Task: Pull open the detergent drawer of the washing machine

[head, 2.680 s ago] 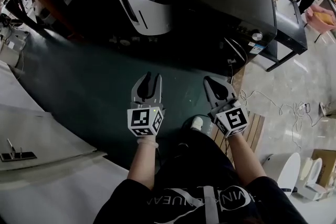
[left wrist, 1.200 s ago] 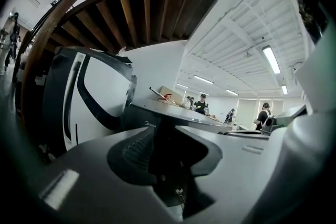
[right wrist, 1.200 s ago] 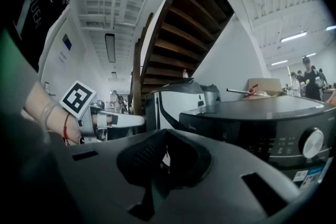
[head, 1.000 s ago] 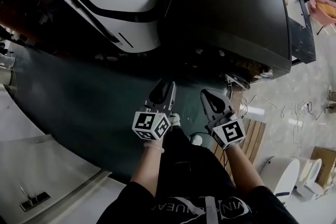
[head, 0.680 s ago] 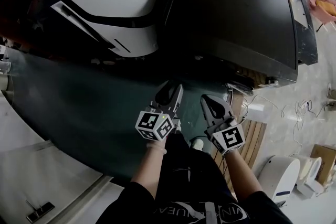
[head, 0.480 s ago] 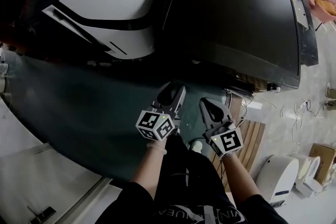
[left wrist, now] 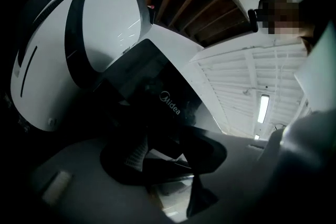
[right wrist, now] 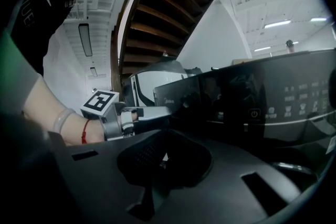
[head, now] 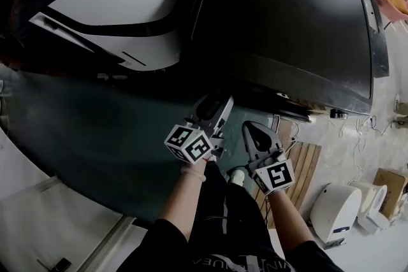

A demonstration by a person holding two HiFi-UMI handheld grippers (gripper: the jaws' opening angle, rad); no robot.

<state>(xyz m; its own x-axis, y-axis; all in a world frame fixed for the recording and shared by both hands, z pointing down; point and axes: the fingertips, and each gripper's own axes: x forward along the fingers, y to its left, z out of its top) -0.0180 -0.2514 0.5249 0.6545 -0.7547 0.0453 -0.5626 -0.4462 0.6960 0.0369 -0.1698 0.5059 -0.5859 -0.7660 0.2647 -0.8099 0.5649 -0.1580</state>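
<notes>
- Step: approach/reach. The detergent drawer (left wrist: 157, 89) looks fully shut and nothing has a hold on it yet, so the pull hasn't begun.
- Far left, head view: white appliance (head: 108, 16) w/ black stripes. It stands just beside the washing machine (head: 287, 16) and isn't part of the task.
- L gripper (head: 220, 106): sits low at the washer's front-left corner, pointing about level at the front face.
- L jaws: wide apart and have just been opening. Nothing is clamped. Its own view (left wrist: 156, 131) shows only the dark front panel w/ the brand mark through the gap. It's near the panel, but contact can't be confirmed.
- Drawer location, my read: the dark panel at the upper left of the washer's front, left of the control panel (right wrist: 283, 102) and power button (right wrist: 254, 113). The head view foreshortens the front too much to show it.
- Next move, as I judge it: ease the L jaws onto the drawer's lip or recess, close on it, then pull straight out toward the person.
- Risk: the panel is glossy and dark, so the edge is hard to find and the jaws could slip off a shallow lip.
- R gripper (head: 252, 132): just right of the L one and a bit farther back from the washer, angled slightly down.
- R jaws: tips meet (right wrist: 167, 132), so closed and empty. It touches nothing and looks idle for now.
</notes>
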